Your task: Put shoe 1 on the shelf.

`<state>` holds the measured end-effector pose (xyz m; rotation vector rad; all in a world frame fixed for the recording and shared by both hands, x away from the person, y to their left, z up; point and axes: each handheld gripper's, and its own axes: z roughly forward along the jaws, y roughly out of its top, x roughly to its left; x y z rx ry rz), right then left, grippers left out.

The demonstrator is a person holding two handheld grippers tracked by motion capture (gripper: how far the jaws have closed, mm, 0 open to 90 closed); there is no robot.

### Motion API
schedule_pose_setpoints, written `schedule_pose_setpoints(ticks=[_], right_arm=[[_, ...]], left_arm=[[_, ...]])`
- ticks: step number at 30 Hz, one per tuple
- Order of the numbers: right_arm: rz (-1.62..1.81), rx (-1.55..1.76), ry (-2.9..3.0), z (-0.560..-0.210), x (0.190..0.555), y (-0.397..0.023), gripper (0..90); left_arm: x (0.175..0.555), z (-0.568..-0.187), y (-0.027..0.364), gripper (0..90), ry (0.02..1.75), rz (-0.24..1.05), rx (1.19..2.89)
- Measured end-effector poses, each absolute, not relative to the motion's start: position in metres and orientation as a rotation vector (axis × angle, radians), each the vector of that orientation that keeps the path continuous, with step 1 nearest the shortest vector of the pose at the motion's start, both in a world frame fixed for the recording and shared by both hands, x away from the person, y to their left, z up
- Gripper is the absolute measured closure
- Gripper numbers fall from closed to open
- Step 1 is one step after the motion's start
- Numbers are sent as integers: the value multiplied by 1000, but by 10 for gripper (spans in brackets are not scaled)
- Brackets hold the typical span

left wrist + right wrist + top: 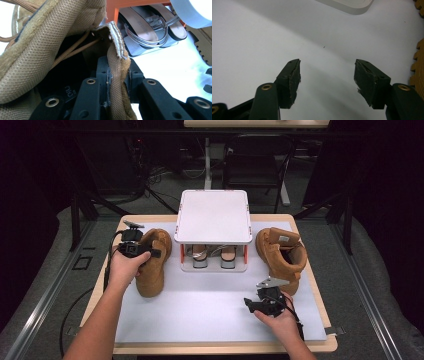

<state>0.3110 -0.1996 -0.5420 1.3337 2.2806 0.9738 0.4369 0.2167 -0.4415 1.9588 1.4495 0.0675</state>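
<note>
A tan work boot (150, 270) stands upright on the white mat (200, 305), left of a white two-level rack (212, 217). My left gripper (136, 248) sits at its ankle opening. In the left gripper view the jaws of the left gripper (117, 68) clamp the boot's tan collar edge (116, 45), with the mesh lining (37, 50) to the left. The second boot (281, 256) lies on its side right of the rack. My right gripper (261, 303) hovers open over the mat in front of that boot, with nothing between the jaws of the right gripper (327, 75).
Under the rack's lid sits a pair of sandals (214, 257), also seen as sandals (147, 25) past the boot. The tipped boot's lugged sole (418, 65) edges the right gripper view. The wooden table's front edge (220, 349) runs close to the person's forearms.
</note>
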Motion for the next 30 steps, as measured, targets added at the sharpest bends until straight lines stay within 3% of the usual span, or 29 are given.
schedule_pose_setpoints(ticks=[13,30], right_arm=[[962,1350,2261,-542,312,-202,370],[927,1297,2224,-529,310,-201,332]], left_arm=[[435,-443,209,702,1451,66,2000],[425,-434,205,484,1441,131,2063]])
